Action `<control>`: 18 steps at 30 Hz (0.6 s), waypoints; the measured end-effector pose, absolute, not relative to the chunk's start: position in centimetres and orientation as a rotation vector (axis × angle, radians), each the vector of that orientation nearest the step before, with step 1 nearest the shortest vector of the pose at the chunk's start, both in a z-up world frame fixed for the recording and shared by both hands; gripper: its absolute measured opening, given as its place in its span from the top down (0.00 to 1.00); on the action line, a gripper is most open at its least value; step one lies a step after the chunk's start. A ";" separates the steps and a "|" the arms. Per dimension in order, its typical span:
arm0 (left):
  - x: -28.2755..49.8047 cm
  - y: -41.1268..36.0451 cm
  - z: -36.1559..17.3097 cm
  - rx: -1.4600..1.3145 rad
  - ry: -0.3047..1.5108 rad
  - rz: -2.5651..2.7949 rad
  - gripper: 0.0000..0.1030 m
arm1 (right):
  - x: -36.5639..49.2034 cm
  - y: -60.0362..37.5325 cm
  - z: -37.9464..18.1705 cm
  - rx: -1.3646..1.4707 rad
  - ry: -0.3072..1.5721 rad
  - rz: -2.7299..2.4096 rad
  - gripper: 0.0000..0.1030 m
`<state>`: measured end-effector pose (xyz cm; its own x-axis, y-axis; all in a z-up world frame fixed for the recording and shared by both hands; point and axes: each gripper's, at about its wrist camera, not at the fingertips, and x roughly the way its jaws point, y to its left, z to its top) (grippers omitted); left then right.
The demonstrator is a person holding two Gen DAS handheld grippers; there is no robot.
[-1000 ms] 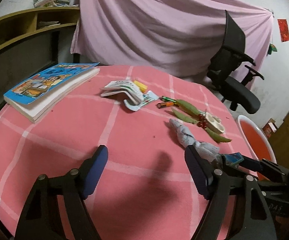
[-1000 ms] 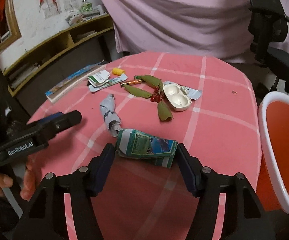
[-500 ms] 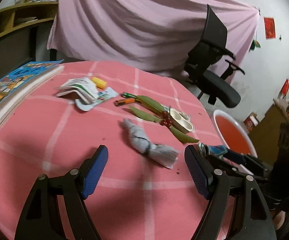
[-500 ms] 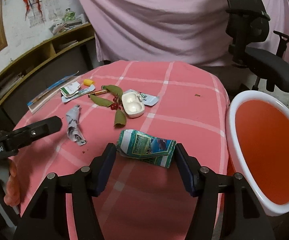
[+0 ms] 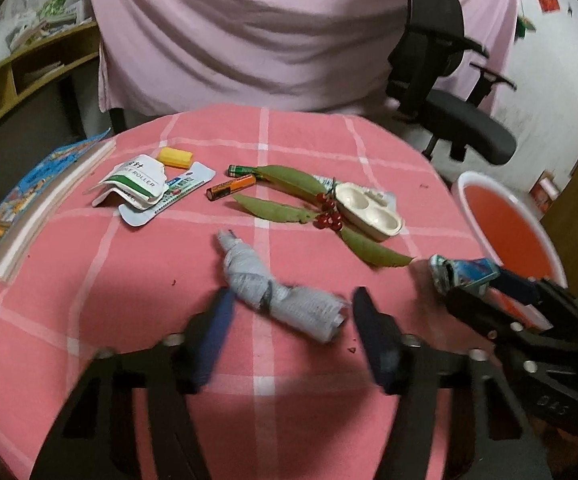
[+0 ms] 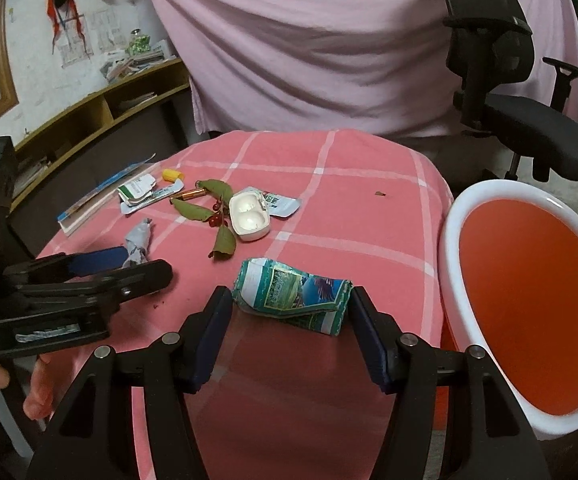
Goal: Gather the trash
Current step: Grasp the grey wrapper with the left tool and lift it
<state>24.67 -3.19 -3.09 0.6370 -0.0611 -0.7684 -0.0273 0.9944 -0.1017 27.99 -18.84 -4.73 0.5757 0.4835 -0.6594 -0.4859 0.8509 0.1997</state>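
Observation:
My right gripper (image 6: pixel 291 308) is shut on a crushed teal carton (image 6: pixel 293 296) and holds it above the pink table's right edge, next to the orange bin (image 6: pixel 529 280). The carton also shows in the left wrist view (image 5: pixel 461 274). My left gripper (image 5: pixel 289 312) is open, its fingers on either side of a twisted grey paper wad (image 5: pixel 277 292) on the table. The wad also shows in the right wrist view (image 6: pixel 139 240). Green leaves with red berries (image 5: pixel 309 212), a white plastic tray (image 5: pixel 369 216), batteries (image 5: pixel 231 186) and torn white packets (image 5: pixel 141 184) lie further back.
A book (image 5: pixel 37 200) lies at the table's left edge. A yellow eraser (image 5: pixel 175 157) sits near the packets. An office chair (image 5: pixel 449 92) stands behind the table to the right. The orange bin (image 5: pixel 509 232) stands beside the table's right edge. Shelves (image 6: pixel 89 112) are at the left.
My left gripper has swung right and moved forward until its fingers flank the grey wad. My right gripper has carried the carton right, closer to the bin.

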 end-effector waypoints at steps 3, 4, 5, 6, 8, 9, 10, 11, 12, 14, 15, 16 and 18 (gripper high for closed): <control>24.9 -3.6 -3.4 -0.077 0.884 -0.008 0.72 | 28.0 -18.8 -4.8 0.005 0.771 0.565 0.43; 24.9 -3.8 -3.5 -0.065 0.886 0.000 0.83 | 28.0 -18.7 -4.8 0.003 0.770 0.563 0.43; 24.8 -3.8 -3.6 -0.055 0.886 0.004 0.89 | 27.9 -18.6 -4.8 0.002 0.768 0.564 0.43; 24.7 -3.8 -3.7 -0.053 0.883 0.002 0.91 | 27.9 -18.6 -4.8 0.001 0.767 0.565 0.43; 24.6 -3.8 -3.7 -0.046 0.877 0.002 0.96 | 27.8 -18.6 -4.7 0.002 0.765 0.564 0.43; 24.4 -3.9 -3.6 -0.043 0.870 -0.001 0.97 | 27.8 -18.6 -4.7 0.006 0.762 0.565 0.44; 24.1 -3.9 -3.5 -0.043 0.859 -0.006 0.98 | 27.7 -18.7 -4.6 0.009 0.758 0.565 0.44; 23.8 -4.0 -3.3 -0.046 0.842 -0.014 0.98 | 27.6 -18.8 -4.5 0.015 0.749 0.566 0.45; 23.4 -4.0 -3.1 -0.050 0.816 -0.022 0.98 | 27.5 -18.9 -4.3 0.024 0.738 0.567 0.46; 22.7 -4.3 -2.4 -0.053 0.767 -0.034 0.98 | 27.3 -19.3 -3.9 0.041 0.715 0.568 0.46; 22.4 -4.4 -2.0 -0.055 0.741 -0.042 0.98 | 27.2 -19.4 -3.7 0.049 0.705 0.568 0.46; 22.1 -4.6 -1.6 -0.056 0.712 -0.052 0.98 | 27.1 -19.6 -3.5 0.059 0.689 0.568 0.47; 21.5 -5.0 -0.7 -0.064 0.643 -0.071 0.98 | 26.8 -20.0 -2.9 0.078 0.655 0.562 0.47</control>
<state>21.49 -5.01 -0.68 0.7978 -0.0862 -0.5968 0.0462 0.9956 -0.0820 26.81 -20.01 -2.93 0.6499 0.5185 -0.5557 -0.4706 0.8487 0.2413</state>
